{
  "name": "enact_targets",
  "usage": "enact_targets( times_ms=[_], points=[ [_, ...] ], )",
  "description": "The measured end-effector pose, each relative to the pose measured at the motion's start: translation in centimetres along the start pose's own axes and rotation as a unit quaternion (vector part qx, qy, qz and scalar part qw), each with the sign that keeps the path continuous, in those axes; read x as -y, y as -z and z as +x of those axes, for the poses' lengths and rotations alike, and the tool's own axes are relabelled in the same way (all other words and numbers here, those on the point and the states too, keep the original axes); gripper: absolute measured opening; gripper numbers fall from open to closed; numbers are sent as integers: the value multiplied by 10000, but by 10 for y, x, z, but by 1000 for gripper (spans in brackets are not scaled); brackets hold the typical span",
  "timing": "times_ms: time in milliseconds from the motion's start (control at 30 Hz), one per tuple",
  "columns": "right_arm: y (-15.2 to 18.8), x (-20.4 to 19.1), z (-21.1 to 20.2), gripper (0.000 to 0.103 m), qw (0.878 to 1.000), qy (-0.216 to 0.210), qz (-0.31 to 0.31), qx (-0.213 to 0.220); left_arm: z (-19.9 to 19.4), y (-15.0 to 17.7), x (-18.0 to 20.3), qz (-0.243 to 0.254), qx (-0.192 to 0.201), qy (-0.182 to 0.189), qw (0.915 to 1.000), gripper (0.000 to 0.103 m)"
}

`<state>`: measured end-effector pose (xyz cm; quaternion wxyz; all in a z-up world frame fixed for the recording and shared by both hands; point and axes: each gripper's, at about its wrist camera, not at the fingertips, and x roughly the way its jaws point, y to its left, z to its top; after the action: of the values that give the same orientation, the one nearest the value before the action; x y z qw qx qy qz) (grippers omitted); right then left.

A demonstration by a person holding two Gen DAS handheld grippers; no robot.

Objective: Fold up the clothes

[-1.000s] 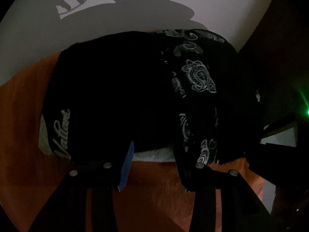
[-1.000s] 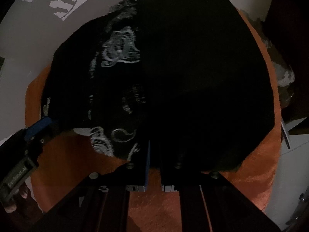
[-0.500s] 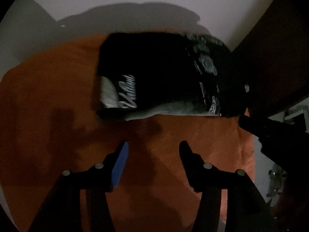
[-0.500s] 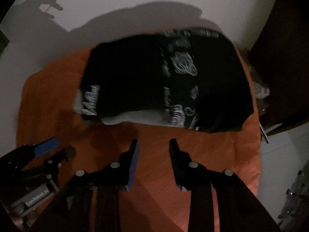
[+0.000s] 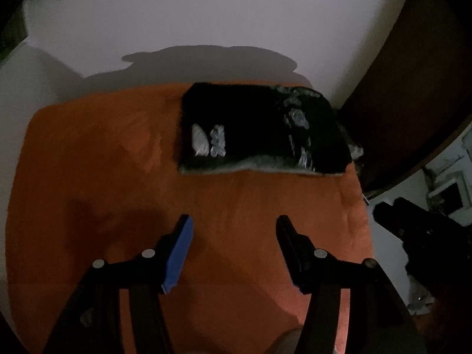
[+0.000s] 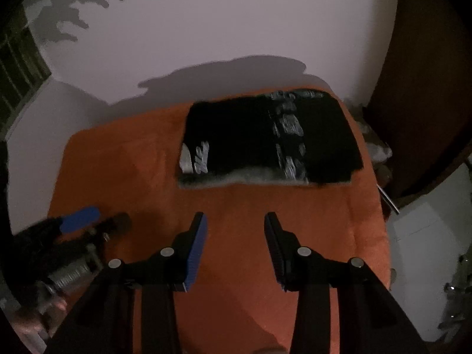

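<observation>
A folded black garment [image 5: 259, 132] with pale lettering and a paisley stripe lies at the far right of an orange blanket [image 5: 118, 183]; it also shows in the right wrist view as the black garment [image 6: 265, 141]. My left gripper [image 5: 233, 227] hangs well above and in front of it, jaws opening, nothing between them. My right gripper [image 6: 234, 224] is likewise raised and clear of the cloth, jaws opening and empty. The left gripper [image 6: 88, 218] shows blurred at the lower left of the right wrist view; the right gripper's black body [image 5: 419, 236] shows at the right of the left wrist view.
A pale wall [image 5: 206, 23] rises behind the blanket. A dark brown panel [image 5: 413, 103] stands at the right, with white furniture [image 5: 448, 188] below it. Orange blanket [image 6: 124, 177] spreads bare to the left of the garment. A hand [image 6: 35, 309] holds the left gripper.
Both grippers have let go of the folded garment, opened, and pulled up and back from it. The garment now lies flat and far off on the blanket.
</observation>
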<state>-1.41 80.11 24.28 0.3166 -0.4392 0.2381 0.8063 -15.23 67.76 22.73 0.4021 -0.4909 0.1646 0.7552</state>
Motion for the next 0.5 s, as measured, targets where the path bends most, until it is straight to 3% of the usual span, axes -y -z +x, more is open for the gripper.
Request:
enact_targets(
  times_ms=[100,200,333,500],
  points=[
    [36,10,-33,39,9999,-129,3,92,-28,33,4,-164,-52,-36,9998,60],
    [71,19,-48,39,9989,-384,210,-176,-58,62,9,-245,-3,-80,9997,61],
    [91,13,-58,39,9995,-215,-9,-214,-72,88,8,-529,357,-622,9960,73],
    [101,6,-70,39,9993,-316,-115,139,-59,107,8,-532,311,-669,9958,73]
  ],
)
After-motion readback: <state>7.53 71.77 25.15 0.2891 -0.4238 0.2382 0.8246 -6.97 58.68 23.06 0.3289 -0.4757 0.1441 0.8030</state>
